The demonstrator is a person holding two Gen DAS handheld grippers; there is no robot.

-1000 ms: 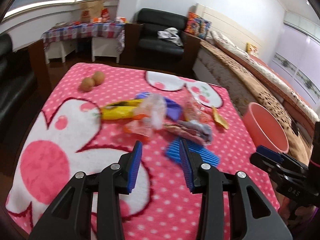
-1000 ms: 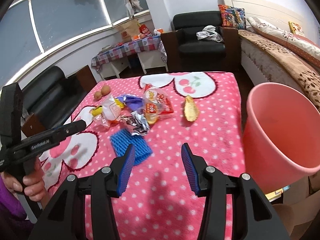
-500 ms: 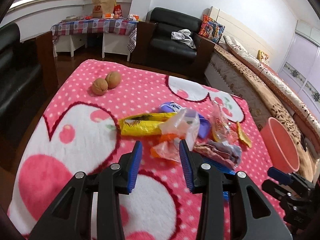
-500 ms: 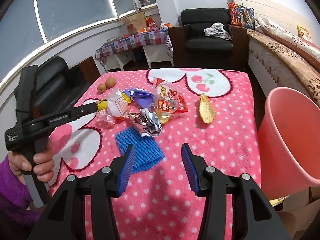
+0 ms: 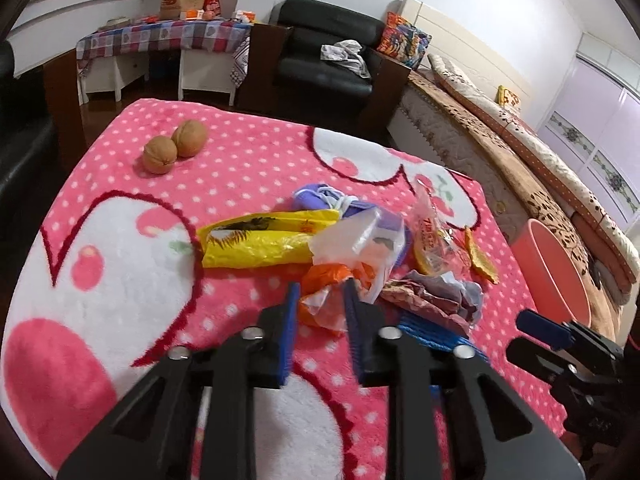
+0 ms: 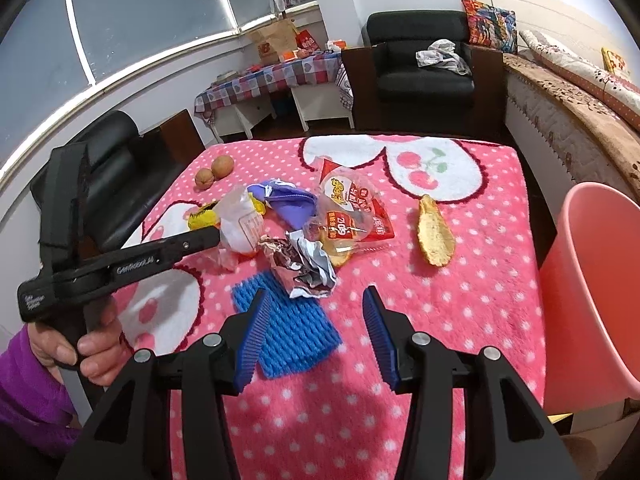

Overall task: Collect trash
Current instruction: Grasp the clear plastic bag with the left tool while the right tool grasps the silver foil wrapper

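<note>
A heap of trash lies on the pink polka-dot blanket (image 5: 248, 168): a yellow bag (image 5: 260, 240), a clear-and-orange plastic bag (image 5: 340, 276), a purple wrapper (image 6: 292, 204), a red-and-clear snack bag (image 6: 352, 216), crumpled foil (image 6: 308, 264), a blue foam net (image 6: 284, 320) and a yellow peel (image 6: 434, 236). My left gripper (image 5: 320, 300) is open, its fingertips on either side of the near end of the clear-and-orange bag. My right gripper (image 6: 316, 308) is open and empty, above the blue net. A pink bin (image 6: 592, 292) stands at the right.
Two walnuts (image 5: 176, 146) lie at the far left of the blanket. A black armchair (image 5: 328, 56) and a cluttered side table (image 5: 160, 36) stand beyond. A bed (image 5: 520, 140) runs along the right, behind the bin.
My left gripper has moved forward and left to the trash heap, and its fingertips now flank the clear-and-orange bag. My right gripper has edged forward over the blue net.
</note>
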